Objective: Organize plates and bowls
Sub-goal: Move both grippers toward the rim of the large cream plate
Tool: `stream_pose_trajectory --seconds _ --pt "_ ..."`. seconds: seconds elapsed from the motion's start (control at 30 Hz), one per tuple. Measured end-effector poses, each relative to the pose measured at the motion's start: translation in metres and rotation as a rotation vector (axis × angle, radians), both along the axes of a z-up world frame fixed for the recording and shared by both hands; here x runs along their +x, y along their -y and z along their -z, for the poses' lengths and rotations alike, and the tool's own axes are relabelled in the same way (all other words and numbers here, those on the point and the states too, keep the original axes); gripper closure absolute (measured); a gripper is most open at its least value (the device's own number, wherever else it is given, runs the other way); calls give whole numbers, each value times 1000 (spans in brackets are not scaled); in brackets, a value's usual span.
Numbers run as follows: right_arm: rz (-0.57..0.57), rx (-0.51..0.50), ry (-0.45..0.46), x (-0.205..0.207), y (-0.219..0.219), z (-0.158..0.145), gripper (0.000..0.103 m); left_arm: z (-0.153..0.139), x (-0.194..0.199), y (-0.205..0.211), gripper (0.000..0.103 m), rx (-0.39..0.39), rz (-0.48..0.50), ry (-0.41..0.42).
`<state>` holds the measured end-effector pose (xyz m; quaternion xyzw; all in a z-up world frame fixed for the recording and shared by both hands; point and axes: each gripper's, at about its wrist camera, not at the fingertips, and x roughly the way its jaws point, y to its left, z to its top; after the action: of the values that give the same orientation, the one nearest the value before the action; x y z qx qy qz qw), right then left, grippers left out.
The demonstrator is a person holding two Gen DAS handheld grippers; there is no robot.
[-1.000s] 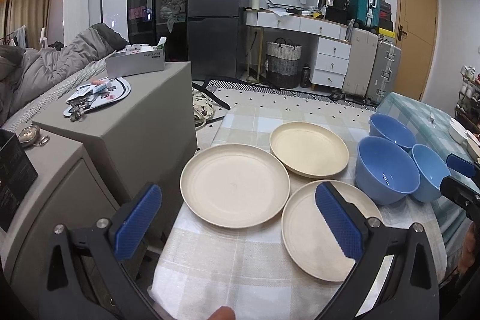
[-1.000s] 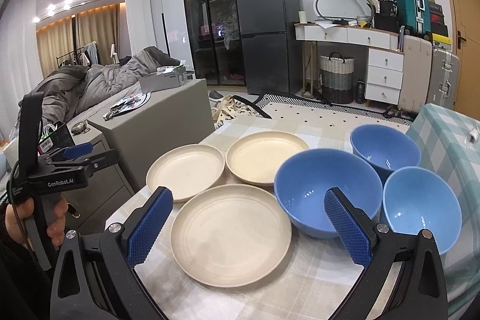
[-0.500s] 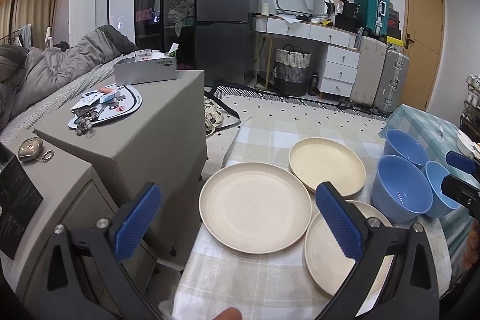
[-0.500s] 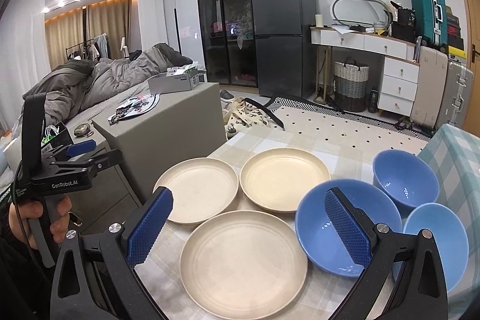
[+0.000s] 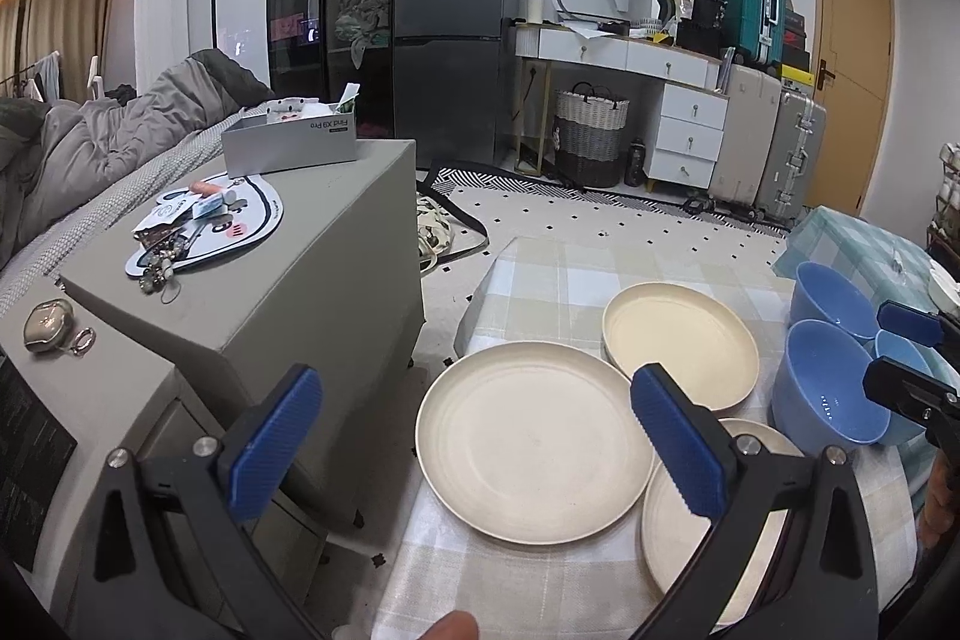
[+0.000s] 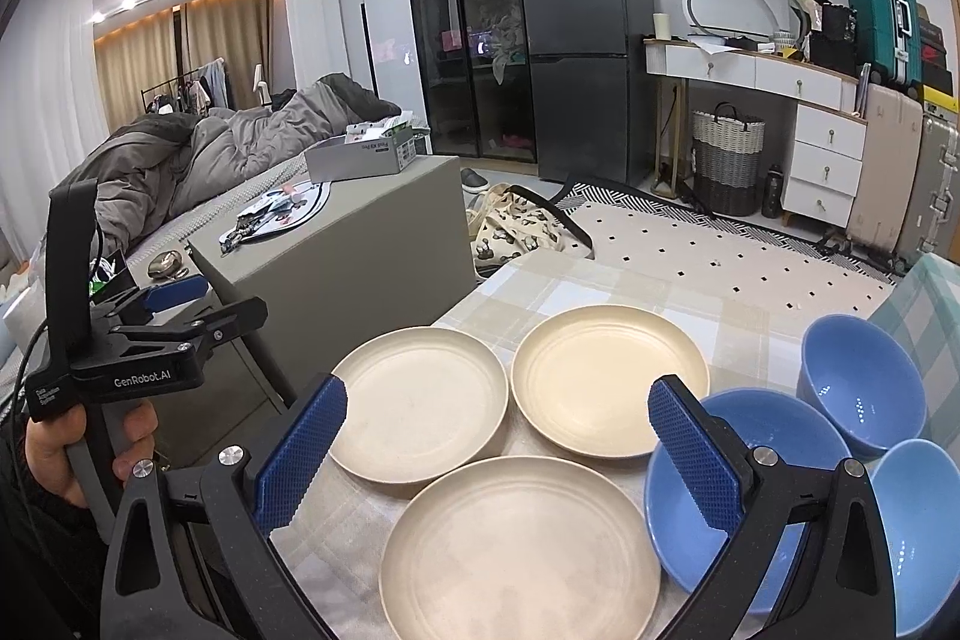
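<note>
Three cream plates lie flat, rims up, on the checked cloth of the desk (image 6: 576, 280). Being round, they have no long axis and point no particular way. In the right wrist view the near plate (image 6: 522, 550) sits at 6 o'clock, the left plate (image 6: 420, 394) at 10 o'clock from it, and the far plate (image 6: 606, 382) at 1 o'clock; their rims nearly touch, though I cannot tell whether they do.

At 3 o'clock of the plates stand three blue bowls, mouths up, in a tight cluster: the big bowl (image 6: 774, 454) beside the near plate, the far bowl (image 6: 864, 388) behind it, and the right bowl (image 6: 918, 526) at the desk's edge.

The right tongs (image 6: 504, 460) hover above the near plate, spread wide and holding nothing. The left tongs (image 5: 474, 442) are likewise spread and empty — they hang over the desk's left edge, at 9 o'clock of the left plate (image 5: 534, 442). A hand (image 6: 78, 448) grips their handle.

Further left, at 9 o'clock, stands a grey cabinet (image 5: 288, 292) with a silver box (image 5: 288, 136) on top.
</note>
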<state>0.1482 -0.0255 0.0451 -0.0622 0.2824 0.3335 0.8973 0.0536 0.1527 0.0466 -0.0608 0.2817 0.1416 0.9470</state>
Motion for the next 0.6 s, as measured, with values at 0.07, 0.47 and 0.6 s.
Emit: stream_pose_trajectory --seconds 0.07,0.47,0.6 --pt "-6 -6 -9 4 -6 4 0 2 5 -2 0 13 -5 -11" --pt "-15 -32 -65 35 -32 26 0 24 31 -18 0 8 5 -78" --pt "-12 -49 -77 44 -41 33 0 31 38 -24 0 -4 1 -104"
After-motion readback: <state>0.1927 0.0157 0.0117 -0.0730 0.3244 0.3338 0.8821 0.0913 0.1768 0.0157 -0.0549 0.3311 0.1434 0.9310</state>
